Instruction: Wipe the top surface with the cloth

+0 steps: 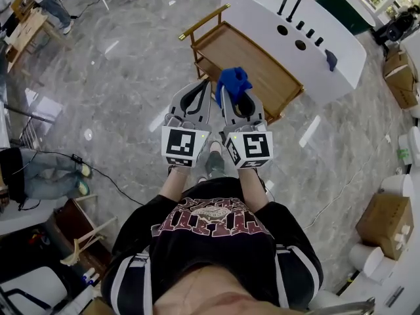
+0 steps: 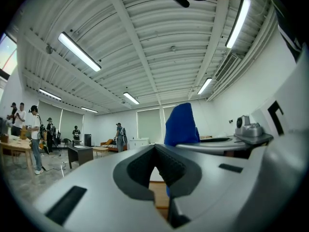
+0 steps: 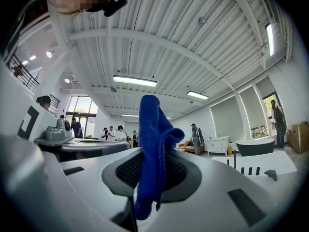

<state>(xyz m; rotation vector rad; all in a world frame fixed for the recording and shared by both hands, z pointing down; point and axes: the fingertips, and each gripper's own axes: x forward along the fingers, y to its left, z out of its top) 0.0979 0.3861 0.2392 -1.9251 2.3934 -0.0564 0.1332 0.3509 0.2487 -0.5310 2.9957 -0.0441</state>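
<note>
My right fingers [image 3: 181,170]: clenched on the blue cloth [image 3: 153,129]. My left fingers [image 2: 135,173]: pressed together, nothing between. Wooden bench [image 1: 262,71] just beyond.

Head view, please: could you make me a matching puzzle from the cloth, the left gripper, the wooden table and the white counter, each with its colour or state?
1 cloth
2 left gripper
3 wooden table
4 white counter

A shut, holding nothing
B black holes on top
C blue, pinched in the right gripper
D brown, rail at one end

Pairs: 1-C, 2-A, 3-D, 4-B
</note>
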